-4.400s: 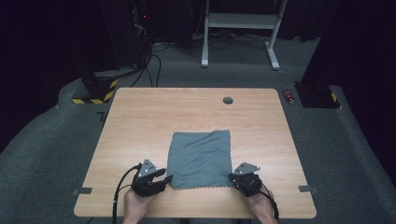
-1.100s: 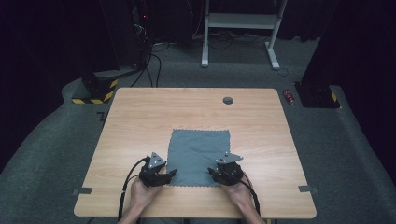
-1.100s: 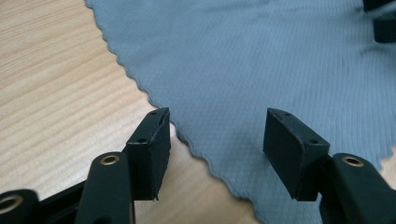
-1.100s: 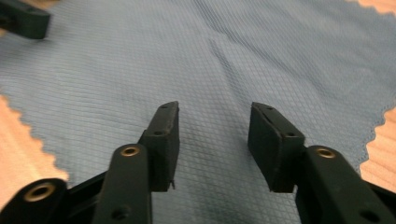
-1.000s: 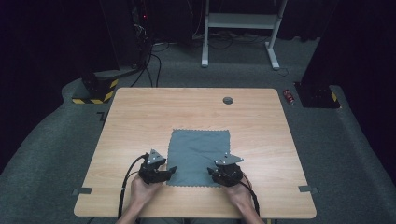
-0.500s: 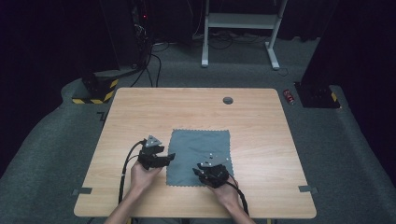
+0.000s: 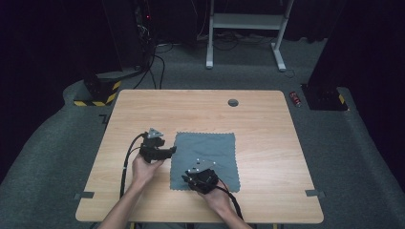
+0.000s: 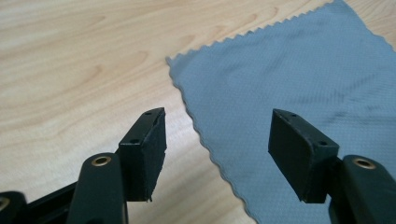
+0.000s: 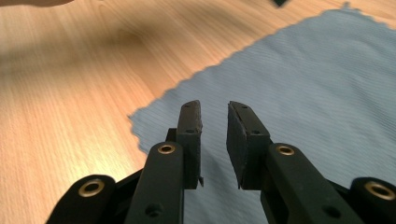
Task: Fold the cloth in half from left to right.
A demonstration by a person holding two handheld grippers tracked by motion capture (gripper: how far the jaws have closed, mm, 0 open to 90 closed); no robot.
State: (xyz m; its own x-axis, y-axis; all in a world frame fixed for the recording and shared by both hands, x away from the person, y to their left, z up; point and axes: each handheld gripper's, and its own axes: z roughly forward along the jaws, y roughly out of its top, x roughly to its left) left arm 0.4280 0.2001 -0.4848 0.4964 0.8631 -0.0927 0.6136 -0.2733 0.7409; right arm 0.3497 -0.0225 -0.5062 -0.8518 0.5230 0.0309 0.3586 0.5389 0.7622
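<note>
Lying flat a little below the centre of the high view, on the light wooden rectangular table: a grey square cloth with zigzag-cut edges. At its left edge, mid-frame, the black left gripper, held in the left hand, jaws pointing right towards the cloth; jaw gap too small to judge from here. At the cloth's lower left part, the black right gripper, held in the right hand, sitting over the fabric near the bottom corner; jaw gap likewise unclear here. Near the table's upper right, a small round dark grommet. Beyond the far edge, grey carpet, a white metal frame and black cables.

Seen along the left gripper in its own view: jaws spread wide, nothing between them, straddling the scalloped edge of the cloth, which fills the right half of the frame; one corner at upper centre, bare table to the left.

Seen along the right gripper in its own view: jaws drawn narrow, a slim gap left, gripping nothing, poised over the cloth close to its corner at centre left; wood of the table across the left and top.
</note>
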